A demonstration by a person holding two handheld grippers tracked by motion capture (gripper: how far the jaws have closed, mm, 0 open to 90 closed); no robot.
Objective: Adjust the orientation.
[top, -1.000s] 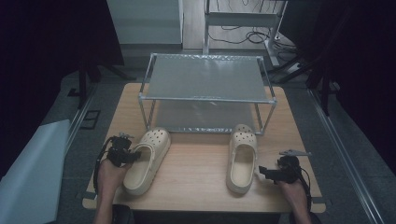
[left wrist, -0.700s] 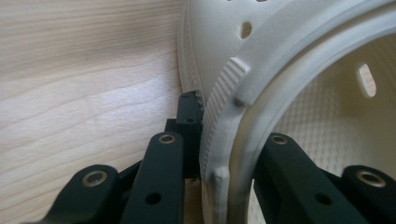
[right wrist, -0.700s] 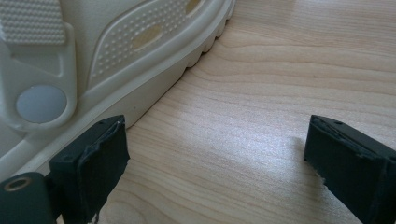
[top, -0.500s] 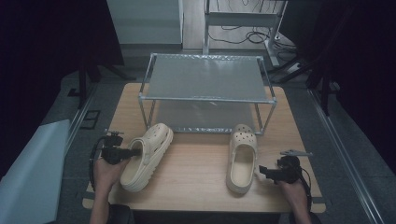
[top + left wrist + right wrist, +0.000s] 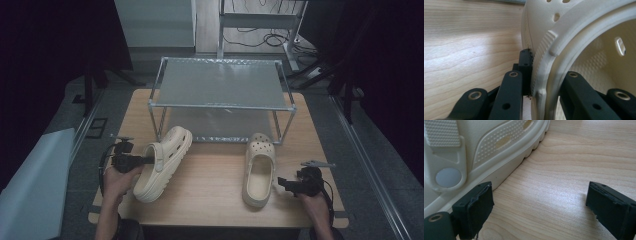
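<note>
Bare tabletop (image 5: pixel 210 180) btwn clogs (image 5: pixel 162 162)

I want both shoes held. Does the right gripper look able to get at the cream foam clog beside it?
Probably yes: the right gripper is open beside the cream foam clog, with bare wooden table between its fingers and nothing in the way.

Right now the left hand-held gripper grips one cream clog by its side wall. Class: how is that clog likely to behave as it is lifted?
The left clog, already tilted in the left hand-held gripper, probably weighs little: it looks like moulded foam with vent holes. Its thin wall may flex under the jaws. Gripped at one side, it will likely hang or swing.
</note>
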